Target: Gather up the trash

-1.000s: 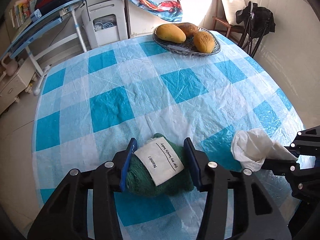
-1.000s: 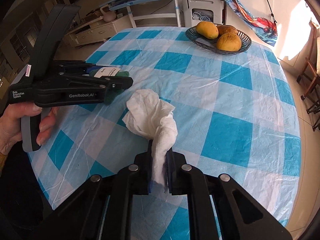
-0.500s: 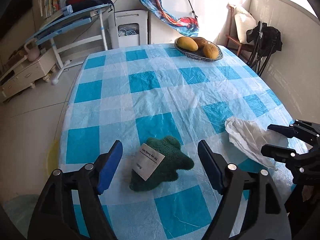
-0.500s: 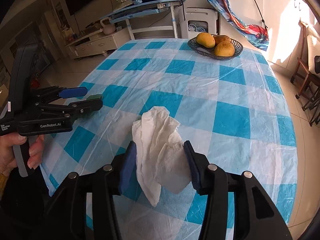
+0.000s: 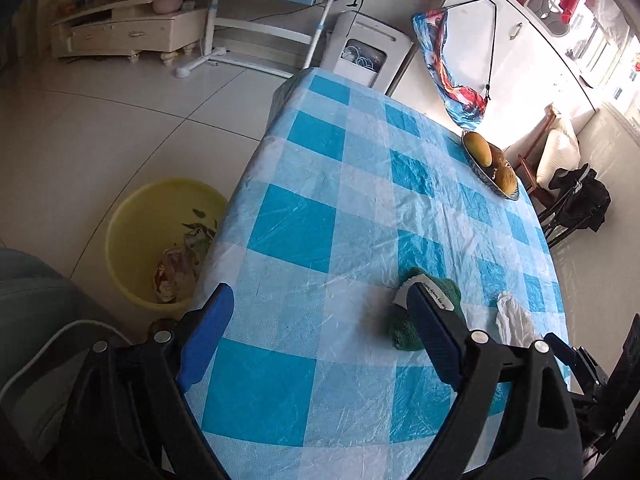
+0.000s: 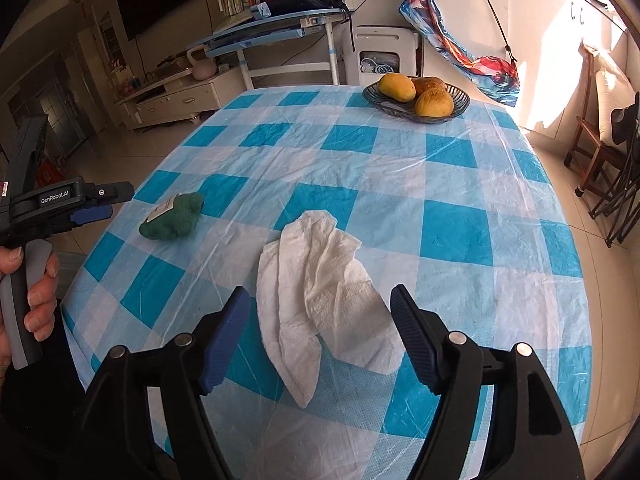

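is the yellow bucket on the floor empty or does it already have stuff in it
Not empty. In the left wrist view the yellow bucket beside the table holds some crumpled wrappers at the bottom, but is mostly unfilled.

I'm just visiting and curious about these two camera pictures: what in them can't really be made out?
- Label text on the green cloth: too small in the right wrist view; the left gripper's finger partly covers it in the left.
- Yellow bin contents: table edge cuts them off; wrappers blurred.
- Crumpled tissue: mostly hidden behind that finger, left view.
- Third fruit in the bowl: hidden behind the others.
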Demonstrator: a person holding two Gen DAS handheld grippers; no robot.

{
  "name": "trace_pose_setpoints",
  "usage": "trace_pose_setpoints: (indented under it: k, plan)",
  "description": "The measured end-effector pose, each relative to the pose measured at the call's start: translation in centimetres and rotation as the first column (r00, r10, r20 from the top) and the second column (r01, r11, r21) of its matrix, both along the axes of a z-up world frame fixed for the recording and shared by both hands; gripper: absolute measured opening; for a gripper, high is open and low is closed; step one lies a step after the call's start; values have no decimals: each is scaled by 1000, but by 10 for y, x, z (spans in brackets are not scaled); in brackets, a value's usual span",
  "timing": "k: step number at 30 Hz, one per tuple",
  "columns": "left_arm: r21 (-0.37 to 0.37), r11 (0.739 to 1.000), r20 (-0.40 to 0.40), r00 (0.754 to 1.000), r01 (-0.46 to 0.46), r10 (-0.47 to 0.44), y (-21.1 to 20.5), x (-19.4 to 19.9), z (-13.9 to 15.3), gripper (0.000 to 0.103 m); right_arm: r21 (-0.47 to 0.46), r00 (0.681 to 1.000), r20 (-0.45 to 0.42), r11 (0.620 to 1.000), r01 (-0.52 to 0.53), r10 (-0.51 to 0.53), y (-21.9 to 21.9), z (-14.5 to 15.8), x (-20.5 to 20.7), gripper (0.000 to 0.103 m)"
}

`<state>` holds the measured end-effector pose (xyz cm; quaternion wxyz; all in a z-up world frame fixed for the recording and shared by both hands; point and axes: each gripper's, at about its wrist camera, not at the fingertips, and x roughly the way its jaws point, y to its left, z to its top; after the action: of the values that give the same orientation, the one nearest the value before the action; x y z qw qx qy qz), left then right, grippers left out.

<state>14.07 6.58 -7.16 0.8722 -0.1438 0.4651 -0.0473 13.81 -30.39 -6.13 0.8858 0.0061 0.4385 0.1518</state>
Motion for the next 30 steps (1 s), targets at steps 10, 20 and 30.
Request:
trace_pose_setpoints:
  k: [10, 20, 30]
  plan:
    - [190, 933, -77, 952, 306, -297, -71, -16, -17, 87, 42, 997, 3, 996, 79, -79, -16, -1, 3, 73]
    - [321, 868, -56, 923, 378, -381, -126, 29, -27, 96, 72, 991, 90, 993, 96, -102, -14, 17, -1, 78]
    - [322, 862, -20, 913, 391, -407, -146, 57, -31, 97, 107, 983, 93, 983, 150, -161, -30, 17, 9, 79]
